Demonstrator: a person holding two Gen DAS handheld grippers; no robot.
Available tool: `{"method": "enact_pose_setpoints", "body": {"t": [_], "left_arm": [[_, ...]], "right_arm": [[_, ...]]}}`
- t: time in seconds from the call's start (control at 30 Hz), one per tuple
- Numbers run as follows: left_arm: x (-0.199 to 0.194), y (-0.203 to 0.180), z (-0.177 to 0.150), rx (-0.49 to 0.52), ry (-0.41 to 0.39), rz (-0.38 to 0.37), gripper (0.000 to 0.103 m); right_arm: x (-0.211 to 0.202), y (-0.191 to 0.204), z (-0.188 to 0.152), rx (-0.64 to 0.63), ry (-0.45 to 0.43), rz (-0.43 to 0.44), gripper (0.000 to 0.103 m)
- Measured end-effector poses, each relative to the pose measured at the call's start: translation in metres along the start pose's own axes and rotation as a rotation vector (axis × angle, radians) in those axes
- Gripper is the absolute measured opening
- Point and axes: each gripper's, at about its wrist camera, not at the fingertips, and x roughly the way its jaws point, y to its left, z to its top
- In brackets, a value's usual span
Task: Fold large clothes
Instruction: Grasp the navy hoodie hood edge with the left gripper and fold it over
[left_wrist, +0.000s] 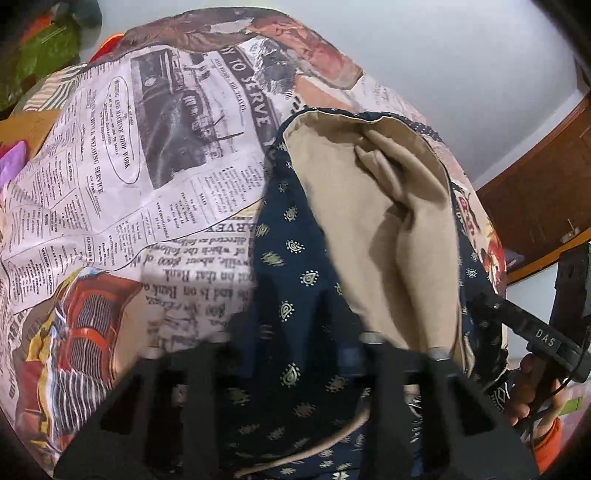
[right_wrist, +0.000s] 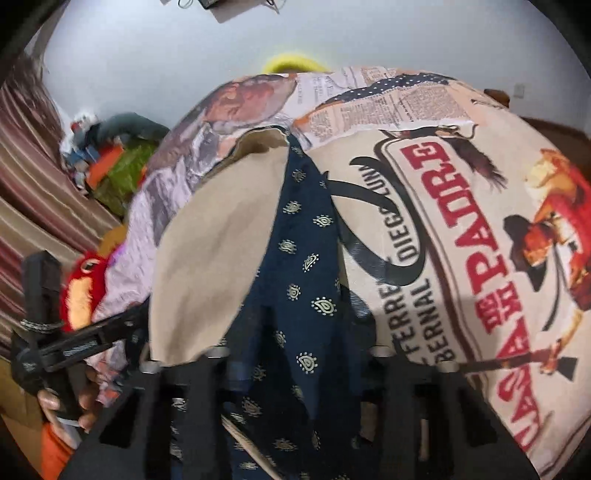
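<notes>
A navy garment with small gold paisley marks (left_wrist: 295, 280) and a beige lining (left_wrist: 373, 206) hangs lifted over the bed. My left gripper (left_wrist: 295, 354) is shut on the navy cloth at its near edge. My right gripper (right_wrist: 295, 365) is shut on the same navy cloth (right_wrist: 303, 258), with the beige lining (right_wrist: 214, 258) to its left. Each gripper shows in the other's view: the right one (left_wrist: 543, 332) at the right edge, the left one (right_wrist: 55, 343) at the left edge. The fingertips are blurred and buried in cloth.
A newspaper-print bedcover (left_wrist: 122, 177) lies under the garment, with a "PADRE" print (right_wrist: 480, 258) on the right. Colourful clothes are piled (right_wrist: 118, 166) beside a striped curtain (right_wrist: 33, 192). A red plush toy (right_wrist: 81, 288) lies by the bed. A wooden door (left_wrist: 546, 192) stands at right.
</notes>
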Motion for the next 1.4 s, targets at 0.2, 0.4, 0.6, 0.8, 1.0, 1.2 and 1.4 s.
{"method": "enact_pose_setpoints", "body": {"t": [0.2,0.4,0.6,0.8,1.0,1.2,1.4], "left_arm": [[-0.044,-0.022,-0.011,0.089,-0.043,-0.013,0.004],[-0.100,-0.037,-0.058,0.171,-0.030,-0.053,0.004],[-0.116,-0.034,-0.130,0.220,0.073,-0.055,0.004],[-0.111,-0.017,-0.180,0.228,0.153,0.030,0.006],[-0.141,-0.006,-0.180,0.209,0.124,0.058,0.022],[-0.172,-0.012,-0.139,0.200,-0.033,0.067,0.063],[-0.148,-0.011,-0.096,0.197,-0.076,0.126,0.067]], "right_arm": [[-0.025,0.026,-0.016,-0.113,-0.026,0.030,0.006],[-0.078,0.054,-0.055,-0.238,-0.036,0.057,0.005],[-0.117,0.059,-0.120,-0.290,-0.009,0.044,0.005],[-0.125,0.049,-0.173,-0.311,0.043,-0.049,0.006],[-0.141,0.038,-0.172,-0.261,0.105,-0.044,0.007],[-0.162,0.051,-0.143,-0.237,-0.002,-0.039,0.075],[-0.145,0.073,-0.104,-0.259,-0.069,-0.038,0.081]]}}
